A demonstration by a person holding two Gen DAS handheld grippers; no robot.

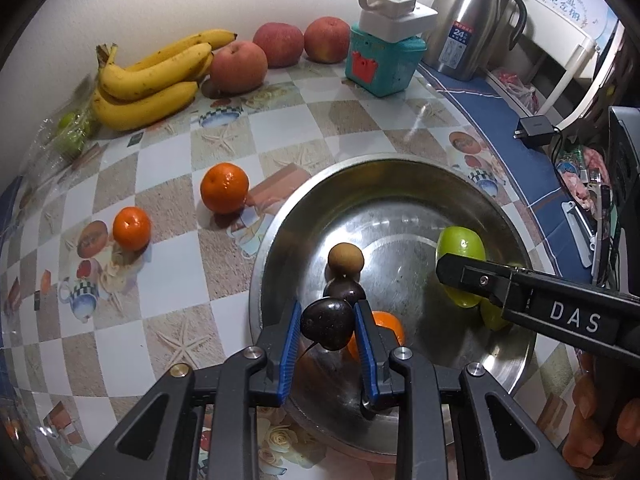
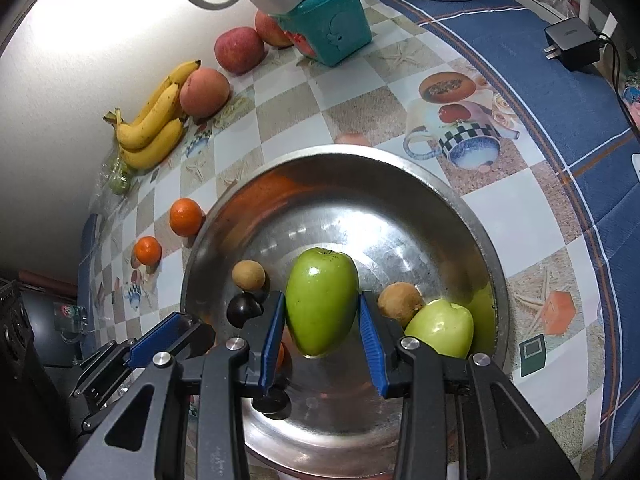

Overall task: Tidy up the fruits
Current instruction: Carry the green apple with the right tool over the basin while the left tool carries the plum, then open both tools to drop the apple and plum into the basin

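Steel-grey bowl (image 2: 472, 224), green fruit (image 2: 322, 300), orange tangerines (image 1: 224, 188), yellow bananas (image 1: 152, 80), checkered tablecloth (image 1: 168, 280).
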